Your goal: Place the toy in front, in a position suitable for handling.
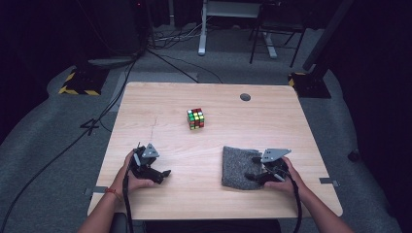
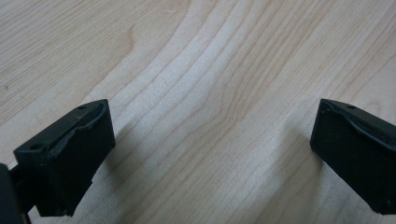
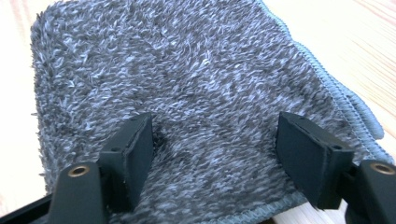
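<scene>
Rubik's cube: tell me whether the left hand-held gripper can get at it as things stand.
Probably yes. The left hand-held gripper has its jaws open over bare table, and nothing lies between it and the Rubik's cube; the grey cloth sits off to the right.

A rectangular table of light, pale-grained wood [image 1: 145, 104] with rounded corners stands on a grey carpeted floor [image 1: 43, 145]. A round dark grommet hole [image 1: 245, 97] sits near its far edge, right of centre. A scrambled multicoloured puzzle cube [image 1: 196, 118] rests on the tabletop around the middle, toward the far side. A folded grey fluffy cloth with a stitched hem [image 1: 238, 165] lies flat on the near right part of the table, well apart from the cube.
</scene>
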Action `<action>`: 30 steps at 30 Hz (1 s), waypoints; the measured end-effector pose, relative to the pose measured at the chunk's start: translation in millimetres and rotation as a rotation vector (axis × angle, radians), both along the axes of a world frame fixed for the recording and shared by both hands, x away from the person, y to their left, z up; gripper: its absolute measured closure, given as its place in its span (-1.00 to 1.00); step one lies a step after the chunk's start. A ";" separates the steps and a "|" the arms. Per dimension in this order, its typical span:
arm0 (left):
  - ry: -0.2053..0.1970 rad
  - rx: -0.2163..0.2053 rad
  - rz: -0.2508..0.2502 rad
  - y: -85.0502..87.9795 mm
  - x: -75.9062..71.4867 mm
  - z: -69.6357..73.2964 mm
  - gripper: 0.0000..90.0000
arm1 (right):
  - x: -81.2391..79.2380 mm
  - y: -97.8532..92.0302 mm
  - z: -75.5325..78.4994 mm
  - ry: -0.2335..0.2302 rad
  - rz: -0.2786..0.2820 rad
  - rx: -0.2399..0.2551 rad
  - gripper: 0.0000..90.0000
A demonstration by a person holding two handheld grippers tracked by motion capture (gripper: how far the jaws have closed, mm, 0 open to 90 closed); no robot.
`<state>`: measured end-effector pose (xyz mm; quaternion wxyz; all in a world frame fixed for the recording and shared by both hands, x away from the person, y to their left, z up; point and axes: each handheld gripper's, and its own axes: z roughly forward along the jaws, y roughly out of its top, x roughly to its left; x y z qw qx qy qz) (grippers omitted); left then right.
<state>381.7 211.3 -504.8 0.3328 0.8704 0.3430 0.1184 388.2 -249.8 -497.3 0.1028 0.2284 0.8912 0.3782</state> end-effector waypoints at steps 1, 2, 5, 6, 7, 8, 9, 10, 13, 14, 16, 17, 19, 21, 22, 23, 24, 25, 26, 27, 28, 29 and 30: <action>0.000 0.000 0.000 0.0 0.0 0.0 -0.99 | 0.4 -3.9 -0.2 0.000 -0.009 0.003 -0.36; -0.002 0.002 0.001 -1.1 2.9 0.1 -0.99 | 0.5 -7.6 -0.2 0.003 -0.021 0.004 -0.36; -0.003 0.000 0.002 -8.5 12.5 0.0 -0.99 | 2.3 -18.9 0.1 0.003 -0.055 0.001 -0.36; -0.002 0.003 -0.009 -10.8 15.7 0.1 -0.99 | 2.3 -18.9 0.1 0.003 -0.055 0.001 -0.36; 0.003 0.005 -0.011 -12.9 19.4 0.6 -1.00 | 3.0 -22.6 0.2 0.003 -0.068 0.000 -0.36; 0.000 0.004 -0.008 -14.7 23.1 0.5 -0.99 | 4.7 -29.3 0.4 0.004 -0.091 -0.001 -0.36; 0.000 0.003 -0.004 -16.3 26.4 0.5 -0.99 | 4.7 -29.3 0.4 0.004 -0.091 -0.001 -0.36; 0.004 0.001 -0.003 -18.6 30.4 0.8 -0.99 | 5.5 -32.5 0.5 0.005 -0.099 -0.004 -0.36; 0.006 -0.001 -0.007 -23.4 38.8 2.0 -0.95 | 8.0 -40.6 0.8 0.005 -0.134 -0.005 -0.36; 0.001 -0.005 -0.012 -24.7 41.2 2.8 -0.88 | 8.7 -42.8 0.8 0.007 -0.143 -0.005 -0.36; 0.000 -0.016 -0.025 -26.9 45.8 5.9 -0.56 | 9.9 -48.4 0.7 0.005 -0.164 -0.003 -0.36; 0.004 -0.023 -0.032 -27.9 48.5 7.2 -0.56 | 9.9 -48.4 0.7 0.005 -0.164 -0.003 -0.36; -0.025 -0.014 -0.029 -31.3 51.4 8.9 -0.68 | 9.9 -51.6 0.7 0.004 -0.177 -0.003 -0.36; 0.005 -0.018 -0.042 -34.8 58.3 9.7 -0.62 | 10.1 -54.3 0.5 0.003 -0.186 -0.002 -0.36; 0.010 -0.034 -0.039 -35.6 61.4 11.0 -0.64 | 10.1 -55.3 0.6 0.003 -0.190 -0.002 -0.36; -0.013 -0.038 -0.036 -36.7 62.7 12.7 -0.65 | 10.0 -55.9 0.6 0.004 -0.194 -0.002 -0.36; -0.009 -0.040 -0.043 -37.9 66.2 14.6 -0.65 | 10.0 -56.8 0.7 0.004 -0.198 -0.003 -0.36; -0.005 -0.045 -0.041 -38.8 69.5 16.9 -0.65 | 10.0 -56.8 0.7 0.004 -0.198 -0.003 -0.36; -0.020 -0.052 -0.041 -39.9 72.0 19.0 -0.65 | 10.0 -57.1 0.6 0.002 -0.198 -0.003 -0.36; -0.025 -0.049 -0.042 -41.2 74.9 21.7 -0.64 | 9.9 -57.2 0.5 0.003 -0.199 -0.002 -0.36; -0.034 -0.070 -0.038 -43.8 81.6 25.7 -0.64 | 9.9 -57.4 0.5 0.003 -0.199 -0.001 -0.36; -0.034 -0.070 -0.038 -43.8 81.6 25.7 -0.65 | 9.9 -57.4 0.5 0.003 -0.199 -0.001 -0.36; -0.033 -0.075 -0.039 -45.1 85.2 27.5 -0.64 | 9.8 -57.7 0.4 0.002 -0.199 -0.001 -0.36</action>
